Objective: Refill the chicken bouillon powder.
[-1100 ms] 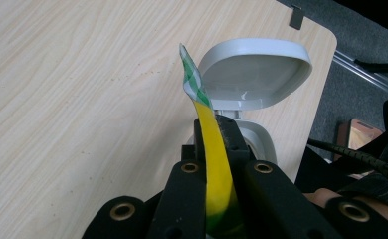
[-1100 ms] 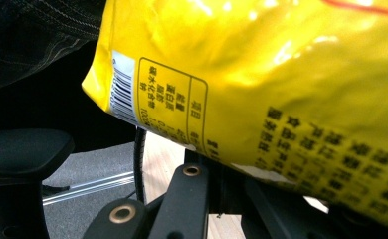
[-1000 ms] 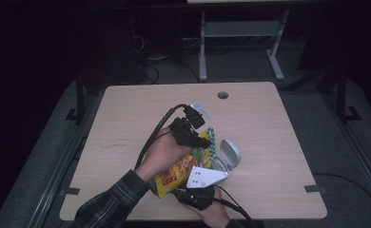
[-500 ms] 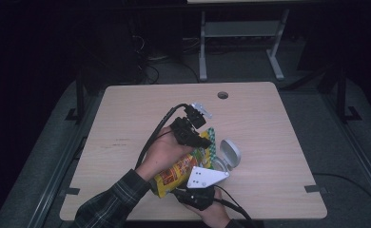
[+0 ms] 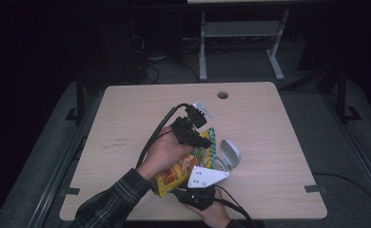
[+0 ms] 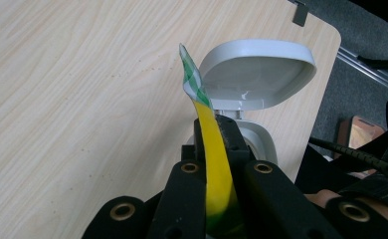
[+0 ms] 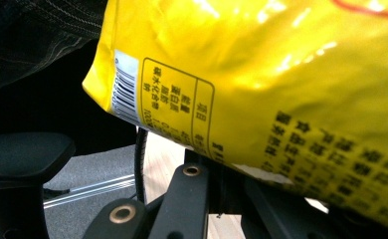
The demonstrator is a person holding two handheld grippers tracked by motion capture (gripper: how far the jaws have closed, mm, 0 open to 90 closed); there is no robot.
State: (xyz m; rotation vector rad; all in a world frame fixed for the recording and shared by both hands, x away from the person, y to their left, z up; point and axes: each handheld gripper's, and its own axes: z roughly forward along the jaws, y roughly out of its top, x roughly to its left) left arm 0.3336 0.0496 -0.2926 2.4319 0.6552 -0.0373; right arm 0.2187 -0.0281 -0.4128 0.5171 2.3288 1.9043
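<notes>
A glossy yellow snack bag with black print, a barcode and a green-checked top edge is held above the near middle of a pale wooden table. The left gripper is clamped on its top seal; the right gripper pinches its lower end. Just right stands a white container, lid flipped open. Dark floor and a metal stand lie beyond. Nothing has moved since the earlier frames.

Yellow snack bag, green-white checked top edge; white container.
</notes>
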